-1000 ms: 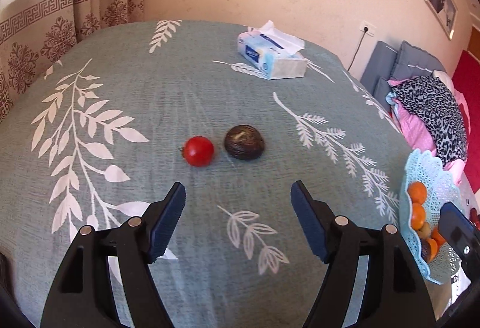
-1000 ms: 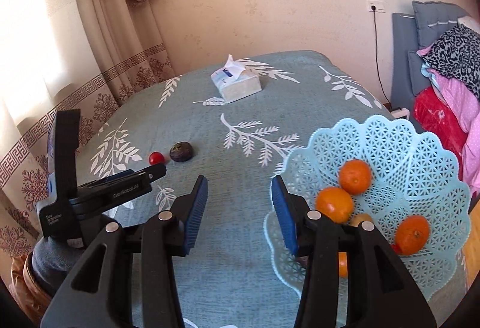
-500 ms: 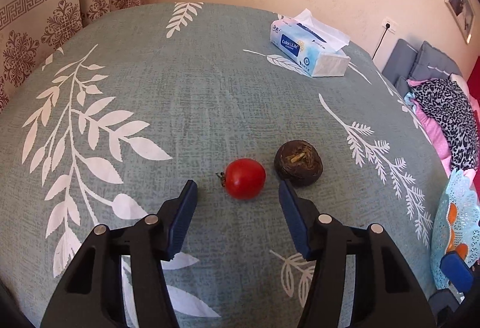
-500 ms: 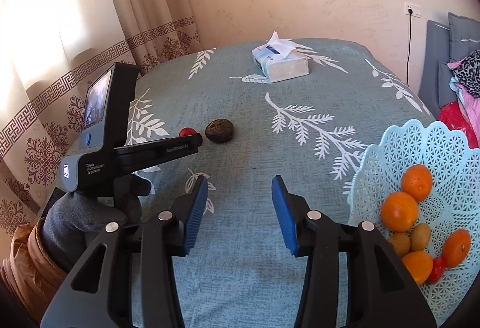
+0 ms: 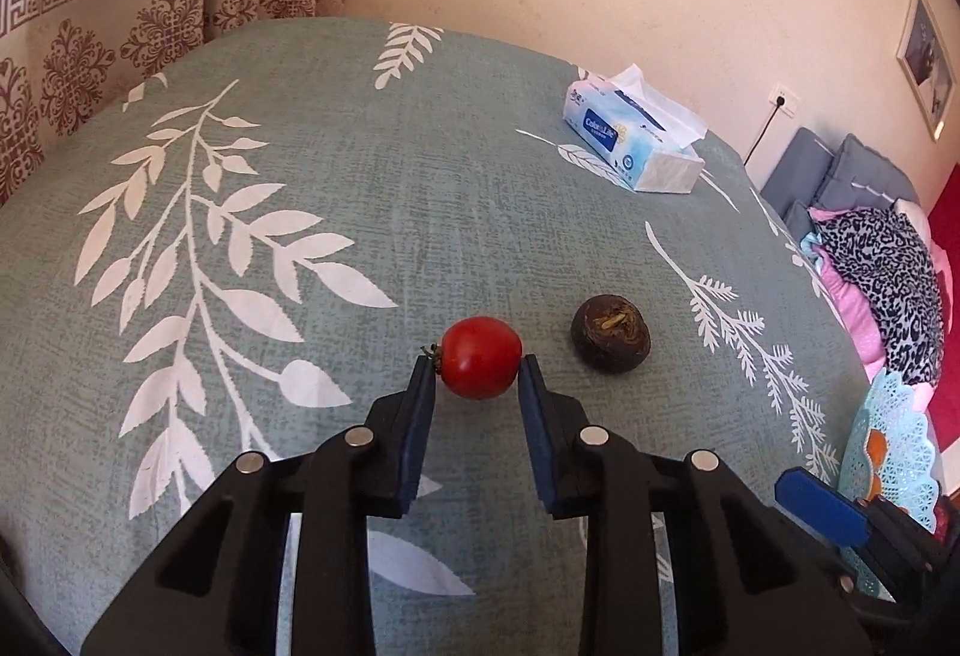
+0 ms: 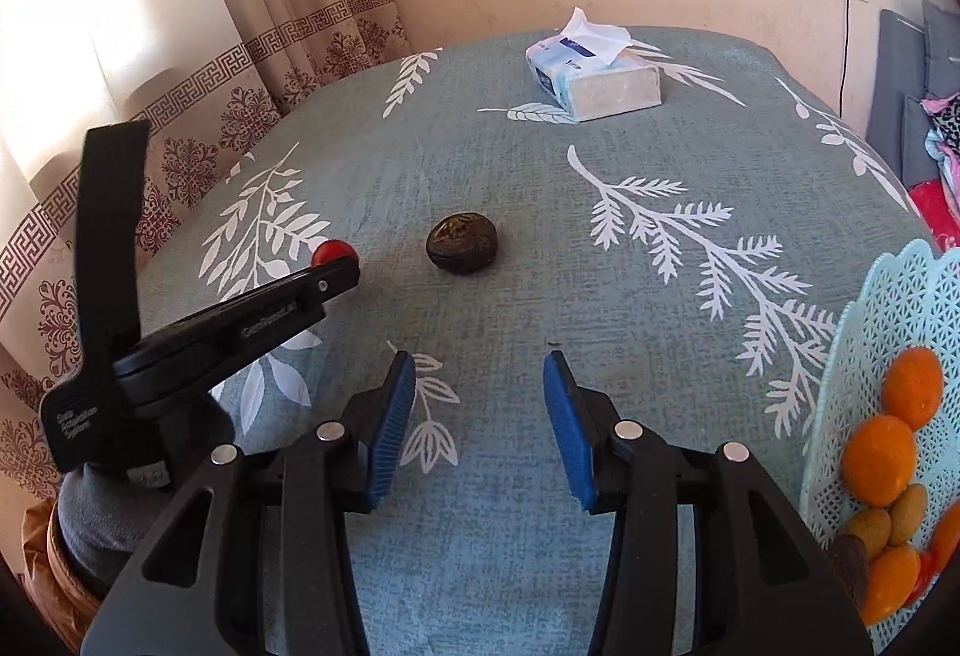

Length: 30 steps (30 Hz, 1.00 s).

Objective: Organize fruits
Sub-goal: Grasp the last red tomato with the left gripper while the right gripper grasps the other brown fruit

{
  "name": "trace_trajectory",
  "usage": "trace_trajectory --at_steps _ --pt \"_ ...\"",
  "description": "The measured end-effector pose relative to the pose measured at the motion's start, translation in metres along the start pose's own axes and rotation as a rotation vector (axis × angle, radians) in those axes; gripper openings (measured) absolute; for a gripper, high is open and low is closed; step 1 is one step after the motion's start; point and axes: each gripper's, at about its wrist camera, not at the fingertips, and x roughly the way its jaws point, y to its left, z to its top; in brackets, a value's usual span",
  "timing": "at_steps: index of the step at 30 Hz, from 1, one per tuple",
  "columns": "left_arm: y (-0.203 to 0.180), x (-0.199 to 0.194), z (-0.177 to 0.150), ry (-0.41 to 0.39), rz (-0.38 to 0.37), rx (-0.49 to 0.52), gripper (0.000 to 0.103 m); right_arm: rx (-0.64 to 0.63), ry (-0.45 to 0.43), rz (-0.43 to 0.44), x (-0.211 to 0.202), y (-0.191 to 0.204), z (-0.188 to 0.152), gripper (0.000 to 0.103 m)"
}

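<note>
A red tomato [image 5: 480,356] lies on the leaf-patterned green cloth between the fingertips of my left gripper [image 5: 477,374], whose pads touch both its sides. It shows in the right wrist view [image 6: 333,252] just past the left gripper's tip. A dark brown round fruit [image 5: 610,333] lies just right of it, also in the right wrist view [image 6: 462,242]. My right gripper [image 6: 479,386] is open and empty, above the cloth short of the dark fruit. A light blue lattice basket [image 6: 888,356] at the right holds oranges [image 6: 879,452] and other small fruits.
A tissue box [image 5: 633,146] stands at the far side of the table, also in the right wrist view [image 6: 594,68]. Curtains [image 6: 240,74] hang along the left. Clothes [image 5: 876,266] and cushions lie beyond the right edge.
My left gripper moved forward onto the tomato and closed its fingers from wide apart onto its sides. My right gripper swung left, away from the basket, toward the dark fruit.
</note>
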Motion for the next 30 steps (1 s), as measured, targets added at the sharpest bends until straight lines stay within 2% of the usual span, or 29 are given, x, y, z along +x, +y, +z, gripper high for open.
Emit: trace_trajectory --at_steps 10,17,20,22,30 --pt "0.015 -0.027 -0.012 -0.073 0.074 -0.032 0.029 -0.014 0.028 -0.027 0.045 0.012 0.036 0.046" --pt "0.022 -0.025 -0.011 -0.066 0.099 -0.060 0.029 -0.029 0.046 -0.051 0.074 0.018 0.057 0.046" --pt "0.026 -0.024 -0.011 -0.065 0.105 -0.076 0.029 -0.037 0.058 -0.056 0.085 0.020 0.061 0.046" --pt "0.027 -0.024 -0.011 -0.064 0.106 -0.078 0.029 -0.042 0.060 -0.063 0.092 0.021 0.061 0.054" --pt "0.027 -0.023 -0.011 -0.061 0.104 -0.084 0.029 -0.078 0.068 -0.109 0.107 0.023 0.059 0.054"
